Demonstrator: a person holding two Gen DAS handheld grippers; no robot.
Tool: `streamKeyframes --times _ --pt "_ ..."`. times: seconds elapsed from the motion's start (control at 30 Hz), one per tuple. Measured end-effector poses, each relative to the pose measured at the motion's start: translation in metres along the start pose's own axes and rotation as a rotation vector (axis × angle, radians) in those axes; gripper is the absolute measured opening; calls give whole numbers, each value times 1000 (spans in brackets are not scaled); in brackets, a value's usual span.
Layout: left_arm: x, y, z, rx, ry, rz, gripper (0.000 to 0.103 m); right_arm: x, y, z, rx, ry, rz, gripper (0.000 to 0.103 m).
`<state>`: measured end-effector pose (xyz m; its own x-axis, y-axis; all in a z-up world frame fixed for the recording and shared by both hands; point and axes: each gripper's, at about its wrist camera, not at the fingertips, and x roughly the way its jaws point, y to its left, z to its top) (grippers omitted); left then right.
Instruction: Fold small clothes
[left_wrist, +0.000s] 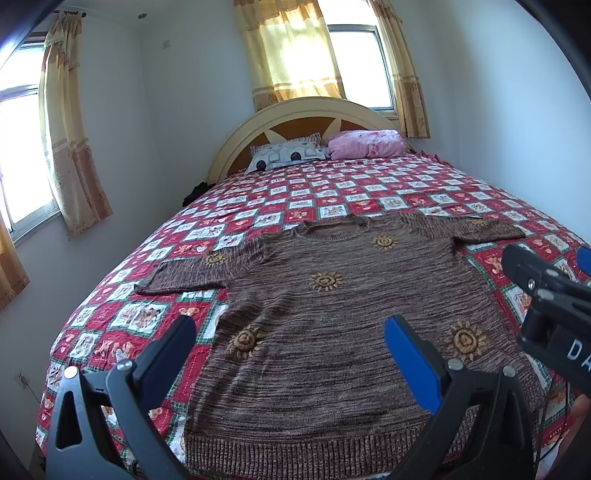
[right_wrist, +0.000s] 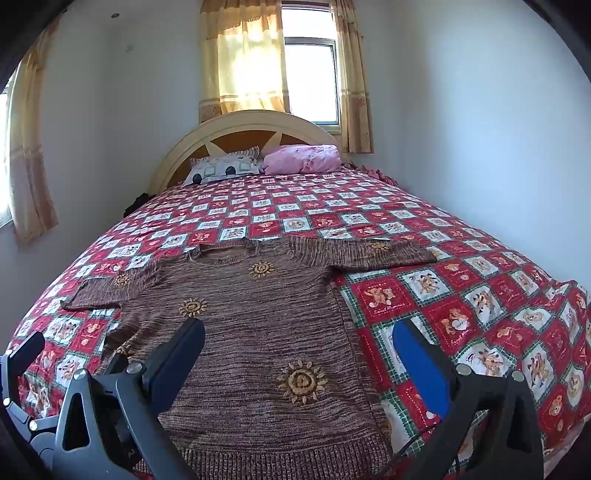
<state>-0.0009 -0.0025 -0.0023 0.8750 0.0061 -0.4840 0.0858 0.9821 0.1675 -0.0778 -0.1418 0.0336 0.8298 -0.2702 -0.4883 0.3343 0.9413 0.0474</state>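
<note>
A brown knitted short-sleeved sweater (left_wrist: 332, 314) with orange sun patches lies flat and spread out on the bed, hem toward me, collar away. It also shows in the right wrist view (right_wrist: 251, 350). My left gripper (left_wrist: 291, 339) is open and empty, hovering over the sweater's lower left part. My right gripper (right_wrist: 299, 347) is open and empty above the sweater's lower right edge. The right gripper also shows in the left wrist view (left_wrist: 546, 288) at the right edge.
The bed carries a red and white checked quilt (right_wrist: 461, 295). Two pillows (left_wrist: 325, 149) lie against a cream headboard (left_wrist: 295, 110). Walls stand close on both sides, with curtained windows (left_wrist: 332, 62) behind and to the left.
</note>
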Motion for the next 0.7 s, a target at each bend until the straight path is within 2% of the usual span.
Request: streamKeyframes --times 0.7 --pt "3 -2 -2 -5 21 -9 103 3 -1 -3 8 20 4 102"
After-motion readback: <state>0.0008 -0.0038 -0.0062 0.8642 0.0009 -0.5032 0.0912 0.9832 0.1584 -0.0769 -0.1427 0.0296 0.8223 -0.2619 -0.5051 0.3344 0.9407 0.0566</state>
